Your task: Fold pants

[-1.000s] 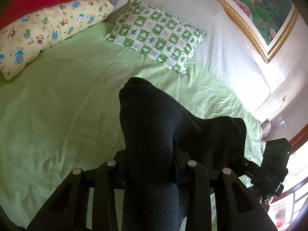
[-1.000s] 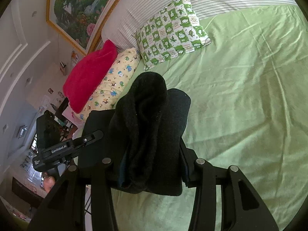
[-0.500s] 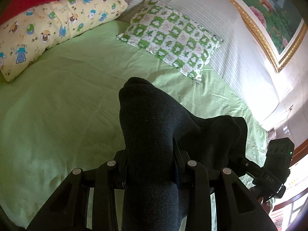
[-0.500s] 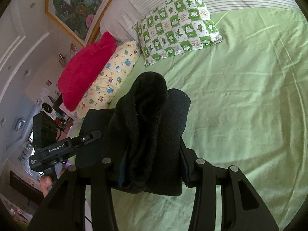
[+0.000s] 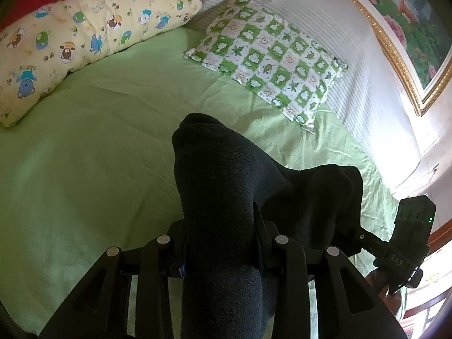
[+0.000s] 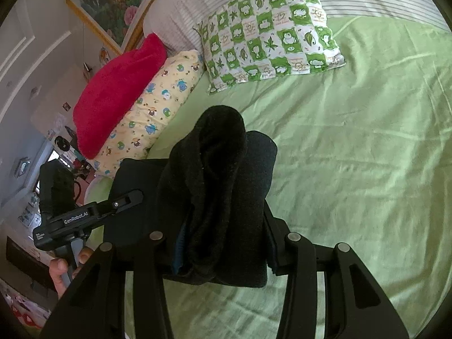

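Observation:
Dark charcoal pants (image 5: 226, 186) hang bunched above the green bed sheet (image 5: 99, 147), held between both grippers. My left gripper (image 5: 220, 243) is shut on a thick fold of the pants, which covers its fingertips. In the right wrist view the pants (image 6: 220, 186) bulge up between the jaws of my right gripper (image 6: 223, 243), shut on the folded fabric. Each wrist view shows the other gripper off to the side, held by a hand: the right gripper (image 5: 406, 243) at the right edge, the left gripper (image 6: 84, 217) at the left.
A green-and-white checked pillow (image 5: 271, 62), a yellow cartoon-print pillow (image 5: 84, 42) and a red pillow (image 6: 115, 90) lie at the head of the bed. Behind them stand a striped headboard (image 5: 353, 65) and a gold-framed painting (image 5: 404, 28). Wrinkled sheet (image 6: 353, 169) spreads to the right.
Both grippers have carried the pants toward the pillows, which now look nearer and larger. The grips on the fabric look the same.

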A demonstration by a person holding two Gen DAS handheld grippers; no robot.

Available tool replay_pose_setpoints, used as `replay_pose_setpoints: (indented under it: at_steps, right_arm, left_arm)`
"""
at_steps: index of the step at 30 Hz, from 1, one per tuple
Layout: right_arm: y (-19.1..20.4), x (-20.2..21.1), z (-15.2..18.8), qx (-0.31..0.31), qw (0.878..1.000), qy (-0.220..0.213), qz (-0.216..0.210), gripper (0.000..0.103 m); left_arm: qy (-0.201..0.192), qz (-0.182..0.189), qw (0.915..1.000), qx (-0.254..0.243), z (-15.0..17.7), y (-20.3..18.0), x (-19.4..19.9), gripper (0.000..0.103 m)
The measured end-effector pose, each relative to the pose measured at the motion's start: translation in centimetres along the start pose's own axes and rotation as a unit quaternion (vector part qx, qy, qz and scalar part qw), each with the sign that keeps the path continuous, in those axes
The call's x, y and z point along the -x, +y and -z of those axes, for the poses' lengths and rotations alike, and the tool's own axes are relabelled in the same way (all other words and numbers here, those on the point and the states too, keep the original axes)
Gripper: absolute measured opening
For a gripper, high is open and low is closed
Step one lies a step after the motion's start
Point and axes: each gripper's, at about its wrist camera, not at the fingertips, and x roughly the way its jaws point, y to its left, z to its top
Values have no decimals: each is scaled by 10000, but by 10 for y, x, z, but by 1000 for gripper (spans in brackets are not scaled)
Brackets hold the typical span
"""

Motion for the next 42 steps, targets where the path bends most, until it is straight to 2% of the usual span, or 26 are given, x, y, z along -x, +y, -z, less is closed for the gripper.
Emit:
replay_pose_setpoints:
  at_steps: [7, 11, 18, 22, 24, 29, 31, 35, 38, 40, 42]
  right_arm:
    - [-7, -15, -5, 11, 9998, 133, 137, 50]
    - [-15, -17, -2, -13, 9991, 142, 401, 57]
    - [-31, -19, 4, -97, 9992, 72, 385, 63]
    - [-37, -20, 7, -220, 9991, 44, 347, 66]
    - [-35, -17, 8, -234, 9992, 11, 325, 66]
    - [-19, 1, 12, -139, 9990, -92, 425, 68]
    - [-11, 10, 14, -69, 9991, -171, 392, 76]
    - [7, 27, 22, 229, 9988, -335, 257, 80]
    - [21, 36, 31, 508, 9978, -368, 218, 82]
    - [29, 38, 36, 682, 9967, -368, 259, 89]
    - [35, 42, 42, 855, 9952, -387, 263, 89]
  left_arm:
    - [64, -39, 10000, 46, 0, 8, -11, 36]
    - [128, -84, 9999, 65, 3, 12, -13, 47]
    - [18, -444, 9988, -195, 10, 15, -16, 64]
    - [2, -500, 9985, -214, 12, 15, -14, 67]
    - [-48, -606, 9978, -249, 14, 14, -8, 77]
    - [-230, -589, 9978, -197, 28, 13, 12, 80]
    - [-263, -617, 9975, -207, 34, 13, 19, 80]
    - [-298, -682, 9970, -229, 47, 10, 30, 81]
    - [-272, -809, 9954, -428, 59, 4, 35, 81]
    - [-254, -901, 9942, -536, 67, 0, 37, 81]
    - [-246, -910, 9936, -622, 74, -4, 40, 82]
